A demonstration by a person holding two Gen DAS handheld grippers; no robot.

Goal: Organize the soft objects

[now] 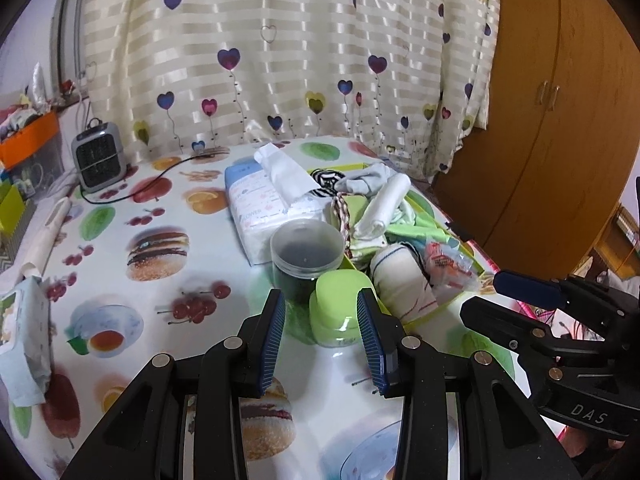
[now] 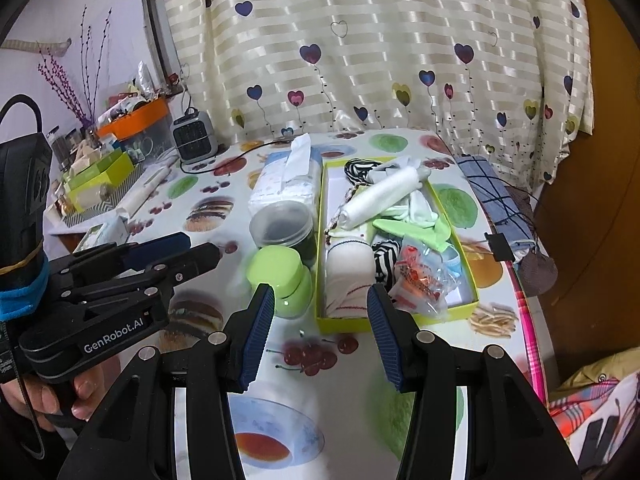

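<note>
**Approaching the box of soft goods with both grippers empty**

Reading from left to right, I am holding the left gripper (image 1: 322,334) with its jaws parted and nothing between the pads; the green-lidded jar (image 1: 338,304) is only showing through the gap beyond them. Just behind it is standing the clear tub (image 1: 307,250), then the tissue pack (image 1: 264,200). Further right, the yellow-green box (image 2: 396,320) is carrying the task's things: a white rolled sock (image 2: 348,272) at its near end, a white rolled cloth (image 2: 384,192) lying across the middle, and a crinkled snack packet (image 2: 420,280) beside the sock. My right gripper (image 2: 322,330) is hovering short of the box, jaws apart and holding nothing. I am judging the rolls light, limp and compressible, likely to unroll if pinched at an end, so the middle of the roll looks the better grip.
</note>
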